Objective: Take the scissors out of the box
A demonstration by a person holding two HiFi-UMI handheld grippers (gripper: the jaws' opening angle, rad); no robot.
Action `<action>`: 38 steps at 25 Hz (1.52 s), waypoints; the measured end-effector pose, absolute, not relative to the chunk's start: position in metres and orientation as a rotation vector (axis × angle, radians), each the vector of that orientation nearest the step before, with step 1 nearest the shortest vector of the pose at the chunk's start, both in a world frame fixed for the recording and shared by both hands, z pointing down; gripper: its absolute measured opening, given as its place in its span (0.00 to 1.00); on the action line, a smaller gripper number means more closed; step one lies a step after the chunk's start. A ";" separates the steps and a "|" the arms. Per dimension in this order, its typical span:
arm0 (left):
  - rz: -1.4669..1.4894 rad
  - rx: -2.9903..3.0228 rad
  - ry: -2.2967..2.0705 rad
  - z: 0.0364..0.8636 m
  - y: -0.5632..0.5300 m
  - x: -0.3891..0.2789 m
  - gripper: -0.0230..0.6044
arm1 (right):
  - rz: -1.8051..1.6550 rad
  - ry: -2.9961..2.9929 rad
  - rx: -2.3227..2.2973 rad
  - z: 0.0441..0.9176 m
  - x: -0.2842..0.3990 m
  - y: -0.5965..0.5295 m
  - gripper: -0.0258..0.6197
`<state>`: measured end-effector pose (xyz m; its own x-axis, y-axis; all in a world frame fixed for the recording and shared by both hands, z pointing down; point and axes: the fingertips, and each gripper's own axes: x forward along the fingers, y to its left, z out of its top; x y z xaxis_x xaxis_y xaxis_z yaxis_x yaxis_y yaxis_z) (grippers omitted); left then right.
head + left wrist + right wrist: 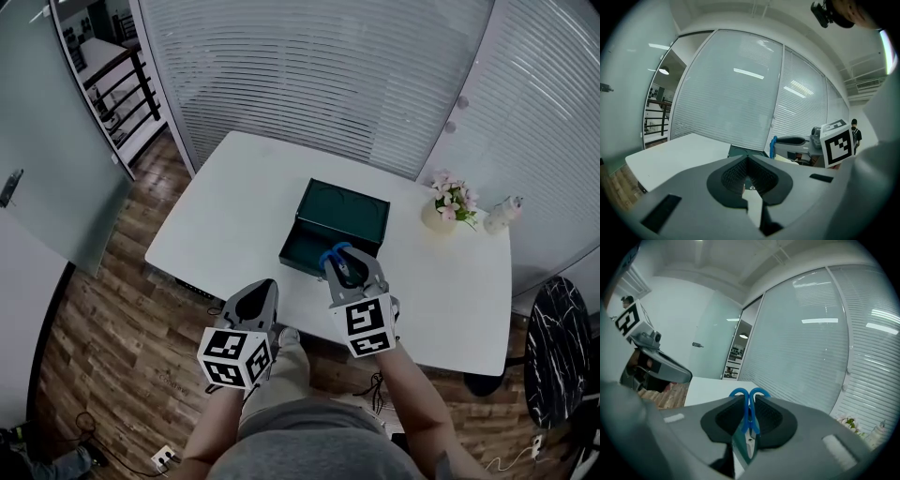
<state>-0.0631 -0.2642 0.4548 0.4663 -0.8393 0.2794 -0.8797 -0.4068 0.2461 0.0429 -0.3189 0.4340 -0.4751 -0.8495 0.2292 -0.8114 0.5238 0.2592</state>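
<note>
The right gripper [349, 267] hangs over the near edge of the open green box [302, 242] on the white desk [239, 202]. Its jaws are clamped on the blue-handled scissors [749, 405], handles pointing away, clear of the box. The left gripper [263, 289] hovers at the desk's near edge, jaws closed and empty. A flower vase [448, 206] stands well to the right.

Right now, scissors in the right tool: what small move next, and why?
Probably carry the scissors sideways to bare table beside the box: the right tool is shut on them, held above the box's near edge, not yet set down.
</note>
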 end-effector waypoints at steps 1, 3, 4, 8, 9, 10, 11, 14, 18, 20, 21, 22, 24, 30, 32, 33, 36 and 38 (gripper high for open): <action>0.154 2.364 -1.453 0.455 -0.258 -0.062 0.04 | -0.170 -2.445 1.388 0.431 0.044 -0.311 0.17; 0.151 2.367 -1.457 0.455 -0.245 -0.060 0.04 | -0.181 -2.454 1.400 0.425 0.046 -0.294 0.17; 0.149 2.369 -1.459 0.455 -0.238 -0.059 0.04 | -0.186 -2.458 1.405 0.423 0.048 -0.286 0.17; 0.140 2.369 -1.474 0.454 -0.210 -0.054 0.05 | -0.191 -2.472 1.426 0.417 0.054 -0.252 0.17; 0.140 2.369 -1.477 0.453 -0.203 -0.053 0.04 | -0.187 -2.476 1.431 0.416 0.055 -0.243 0.17; 0.141 2.371 -1.479 0.453 -0.197 -0.052 0.04 | -0.183 -2.480 1.437 0.415 0.057 -0.234 0.16; 0.142 2.372 -1.483 0.452 -0.190 -0.051 0.04 | -0.180 -2.484 1.442 0.414 0.058 -0.225 0.16; 0.136 2.379 -1.490 0.449 -0.171 -0.049 0.04 | -0.173 -2.492 1.459 0.412 0.062 -0.199 0.17; 0.130 2.382 -1.497 0.447 -0.147 -0.046 0.05 | -0.153 -2.502 1.482 0.410 0.068 -0.168 0.16; 0.127 2.384 -1.497 0.446 -0.137 -0.044 0.05 | -0.141 -2.507 1.497 0.410 0.072 -0.153 0.17; 0.126 2.386 -1.496 0.446 -0.131 -0.042 0.05 | -0.134 -2.509 1.506 0.410 0.074 -0.146 0.17; 0.125 2.389 -1.494 0.446 -0.126 -0.041 0.04 | -0.127 -2.511 1.515 0.410 0.075 -0.138 0.17; 0.124 2.395 -1.493 0.445 -0.116 -0.038 0.04 | -0.112 -2.515 1.529 0.411 0.079 -0.124 0.16; 0.113 2.406 -1.494 0.442 -0.091 -0.036 0.04 | -0.087 -2.517 1.558 0.416 0.086 -0.091 0.17; 0.104 2.407 -1.496 0.441 -0.082 -0.037 0.04 | -0.077 -2.514 1.560 0.420 0.087 -0.081 0.17; 0.099 2.406 -1.498 0.440 -0.078 -0.037 0.05 | -0.071 -2.514 1.560 0.422 0.087 -0.076 0.16; 0.089 2.402 -1.504 0.439 -0.070 -0.036 0.04 | -0.064 -2.517 1.560 0.422 0.089 -0.067 0.17; 0.087 2.405 -1.504 0.438 -0.067 -0.034 0.04 | -0.064 -2.520 1.563 0.421 0.090 -0.064 0.17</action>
<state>-0.0340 -0.0673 0.4381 0.4493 -0.8684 0.2096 -0.8869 -0.4053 0.2218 0.0902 -0.0638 0.4214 -0.4339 -0.8922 0.1255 -0.8846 0.4483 0.1285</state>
